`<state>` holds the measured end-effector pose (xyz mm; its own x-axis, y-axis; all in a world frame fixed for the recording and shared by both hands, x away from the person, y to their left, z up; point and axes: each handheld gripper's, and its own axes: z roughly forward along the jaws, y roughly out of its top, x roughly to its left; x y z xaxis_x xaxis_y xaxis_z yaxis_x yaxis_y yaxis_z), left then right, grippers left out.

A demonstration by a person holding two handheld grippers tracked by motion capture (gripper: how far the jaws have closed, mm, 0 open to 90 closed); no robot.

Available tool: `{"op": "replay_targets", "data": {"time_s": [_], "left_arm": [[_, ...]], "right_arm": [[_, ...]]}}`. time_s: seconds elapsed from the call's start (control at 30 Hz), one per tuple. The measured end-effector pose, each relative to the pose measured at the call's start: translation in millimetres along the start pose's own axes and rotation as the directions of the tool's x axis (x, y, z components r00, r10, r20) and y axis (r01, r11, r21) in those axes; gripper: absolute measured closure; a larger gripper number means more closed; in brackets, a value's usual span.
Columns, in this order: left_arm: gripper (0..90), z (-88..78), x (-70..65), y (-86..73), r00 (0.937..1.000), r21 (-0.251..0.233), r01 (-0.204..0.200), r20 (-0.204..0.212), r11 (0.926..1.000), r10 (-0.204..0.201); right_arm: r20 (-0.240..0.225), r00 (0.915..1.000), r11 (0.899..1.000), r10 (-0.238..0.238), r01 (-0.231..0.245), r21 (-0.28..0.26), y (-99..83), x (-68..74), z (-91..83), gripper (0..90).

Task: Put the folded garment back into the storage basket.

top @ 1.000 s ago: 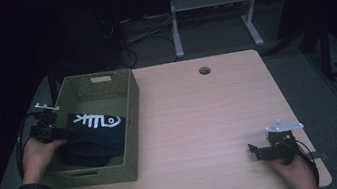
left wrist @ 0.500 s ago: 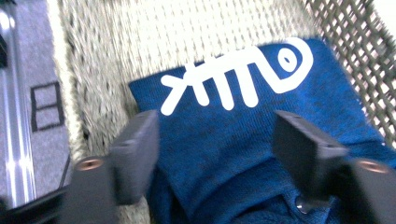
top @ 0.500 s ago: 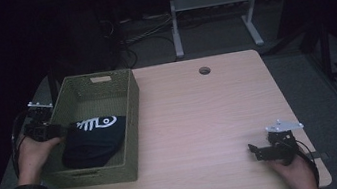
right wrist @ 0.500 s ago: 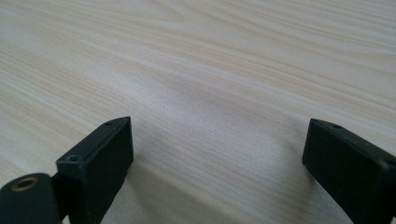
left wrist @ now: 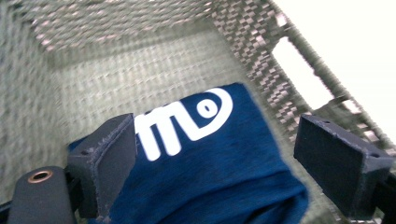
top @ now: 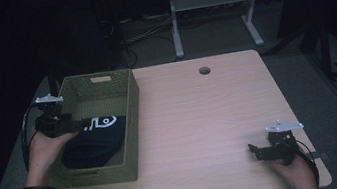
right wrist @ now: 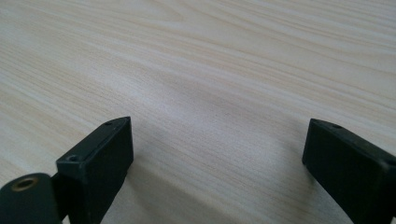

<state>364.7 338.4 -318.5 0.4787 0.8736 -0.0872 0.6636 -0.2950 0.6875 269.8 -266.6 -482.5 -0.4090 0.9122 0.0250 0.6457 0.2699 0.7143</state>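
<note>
A dark blue folded garment (top: 95, 141) (left wrist: 219, 158) with a white logo lies inside the woven green basket (top: 131, 110) (left wrist: 116, 74) at the table's left. My left gripper (top: 72, 125) (left wrist: 215, 154) hovers over the basket's left wall, just above the garment. Its jaws have just been opening and now stand wide apart, the cloth lying below them untouched. At the table's front right, my right gripper (top: 255, 151) (right wrist: 215, 154) rests low over bare wood, open, with nothing between its jaws.
The light wooden table (top: 200, 120) (right wrist: 196, 70) has a round cable hole (top: 204, 70) near its far edge. Behind it stands a white desk frame (top: 213, 2) with cables on the dark floor.
The left gripper has let go of the garment, opened, and drawn back to the left and upward. The garment now lies loose in the basket. The right hand has stayed put.
</note>
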Motion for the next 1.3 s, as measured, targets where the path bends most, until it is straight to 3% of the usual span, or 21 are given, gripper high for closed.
{"op": "replay_targets", "data": {"time_s": [0.27,0.47,0.9,1.1,1.3], "left_arm": [[12.9,4.7,-33.2,11.8,0.9973,-0.049,-0.039,0.060,0.9980,0.042],[13.0,12.1,-61.6,19.0,0.9919,-0.057,-0.084,0.091,0.9949,0.089],[13.6,33.2,-123.2,22.6,0.9706,-0.082,-0.155,0.173,0.9845,0.167],[14.0,47.2,-151.2,19.4,0.9574,-0.088,-0.185,0.209,0.9788,0.199],[14.1,63.1,-179.2,12.4,0.9478,-0.111,-0.221,0.210,0.9690,0.240]], "right_arm": [[-0.001,1.0000,1.000,0.000,0.000,0.000,0.0,0.0,0.0,8.4],[-0.001,1.0000,1.000,0.000,0.000,0.000,0.0,0.0,0.0,8.4],[-0.001,1.0000,1.000,0.000,0.000,0.000,0.0,0.0,0.0,8.4],[-0.002,1.0000,1.000,0.001,-0.001,-0.001,0.0,0.0,0.0,8.4],[-0.001,1.0000,1.000,0.000,0.000,-0.001,0.0,0.0,-0.1,8.4]]}}
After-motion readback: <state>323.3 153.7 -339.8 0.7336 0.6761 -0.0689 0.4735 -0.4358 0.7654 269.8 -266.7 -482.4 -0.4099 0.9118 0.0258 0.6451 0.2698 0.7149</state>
